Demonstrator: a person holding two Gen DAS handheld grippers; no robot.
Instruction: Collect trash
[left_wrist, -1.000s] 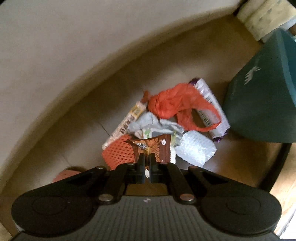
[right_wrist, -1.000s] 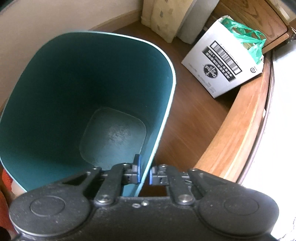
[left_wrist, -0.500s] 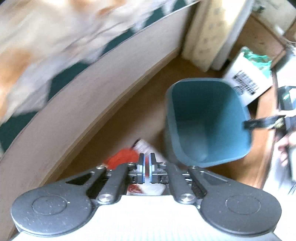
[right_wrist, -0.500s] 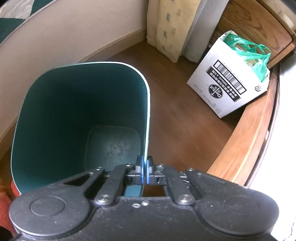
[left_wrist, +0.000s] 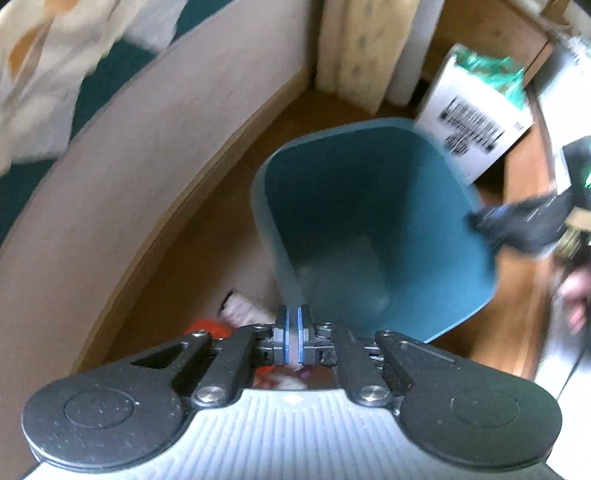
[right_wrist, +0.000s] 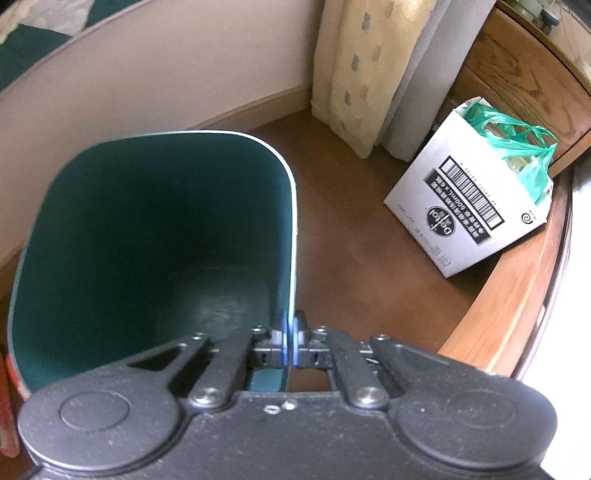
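A teal trash bin (left_wrist: 369, 229) stands on the wooden floor; it looks empty inside. My right gripper (right_wrist: 290, 343) is shut on the bin's rim (right_wrist: 291, 258); it also shows in the left wrist view (left_wrist: 480, 221) at the bin's right edge. My left gripper (left_wrist: 293, 336) is shut above the near rim of the bin, with something pale pinched between its pads; I cannot tell what. Under it lies the trash pile: a red plastic bag (left_wrist: 201, 326) and a white wrapper (left_wrist: 243, 310), mostly hidden by the gripper.
A white cardboard box (right_wrist: 469, 210) with a green plastic bag (right_wrist: 517, 147) stands beyond the bin on the right. Curtains (right_wrist: 369, 74) hang at the back. A beige wall (left_wrist: 110, 177) runs along the left. A wooden ledge (right_wrist: 517, 295) curves along the right.
My left gripper has lifted from the trash pile and swung up toward the bin's opening. My right gripper has closed on the bin's rim and drawn back slightly.
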